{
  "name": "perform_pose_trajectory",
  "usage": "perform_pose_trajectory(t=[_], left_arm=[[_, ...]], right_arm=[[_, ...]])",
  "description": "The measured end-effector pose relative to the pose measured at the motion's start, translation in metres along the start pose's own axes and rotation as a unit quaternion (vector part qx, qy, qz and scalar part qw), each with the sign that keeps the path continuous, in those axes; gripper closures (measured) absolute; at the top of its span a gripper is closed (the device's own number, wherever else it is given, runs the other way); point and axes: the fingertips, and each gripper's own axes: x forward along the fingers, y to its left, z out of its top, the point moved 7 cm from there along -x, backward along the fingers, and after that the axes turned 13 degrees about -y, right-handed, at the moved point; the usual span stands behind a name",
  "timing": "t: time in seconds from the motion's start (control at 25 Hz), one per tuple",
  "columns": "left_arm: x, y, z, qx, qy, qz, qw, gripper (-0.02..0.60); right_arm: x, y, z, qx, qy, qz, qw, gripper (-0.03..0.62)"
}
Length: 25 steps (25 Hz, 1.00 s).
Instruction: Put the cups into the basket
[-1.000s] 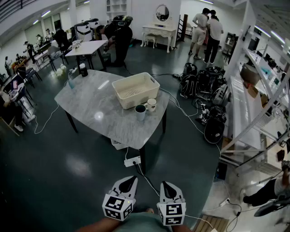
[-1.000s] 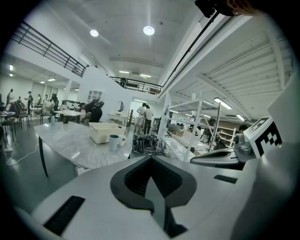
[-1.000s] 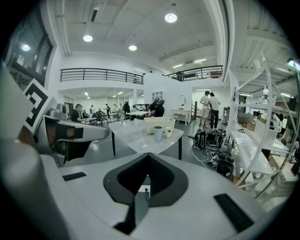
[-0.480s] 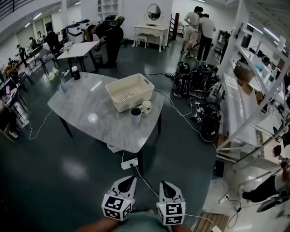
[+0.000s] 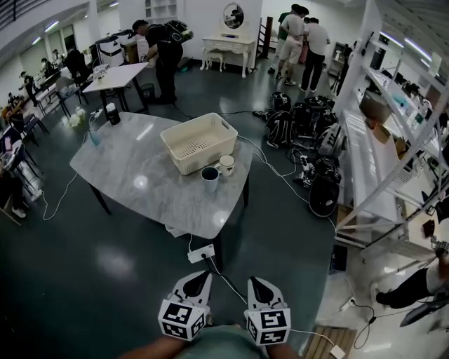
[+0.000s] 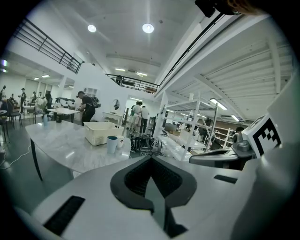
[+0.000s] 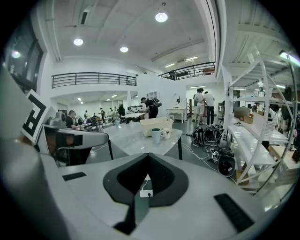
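Left gripper (image 5: 199, 278) and right gripper (image 5: 255, 281): jaws closed, nothing between them, well apart from counter (image 5: 133, 179). Blue cup (image 5: 209, 178) and white cup (image 5: 226, 165) stand upright side by side on the counter, just beside basket (image 5: 203, 156). The white cup's dark mark is too small to read.

Grey marble-topped table (image 5: 140, 179) stands mid-floor on dark legs. At its far left corner sits a dark cylindrical container (image 5: 112, 113), with a clear bottle (image 5: 95, 134) near it.

A white power strip (image 5: 204, 253) lies on the dark floor just off the table's near corner. A white cable (image 5: 272, 167) trails across the floor to the table's right.

A pile of dark backpacks (image 5: 302, 126) lies on the floor beside white metal shelving (image 5: 393, 133).

A white dressing table (image 5: 226, 45) with an oval mirror (image 5: 233, 14) stands against the far wall. Two people (image 5: 302, 38) stand just right of it.

One person in dark clothing (image 5: 165, 49) stands at a white table (image 5: 123, 73).
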Motion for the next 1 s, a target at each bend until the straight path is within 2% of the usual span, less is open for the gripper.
perform_pose_trajectory(t=[0.12,0.6,1.0], left_arm=[[0.003,0.006,0.003,-0.002,-0.002,-0.003,1.0,0.575],[0.006,0.052,0.021,-0.002,-0.021,-0.037,0.9991,0.575],[0.015,0.073,0.023,-0.011,-0.023,-0.042,0.9988,0.575]], right_arm=[[0.007,0.003,0.007,0.011,-0.006,-0.002,1.0,0.582],[0.034,0.029,0.02,-0.006,-0.027,-0.049,0.998,0.582],[0.055,0.04,0.025,-0.012,-0.022,-0.055,0.998,0.582]])
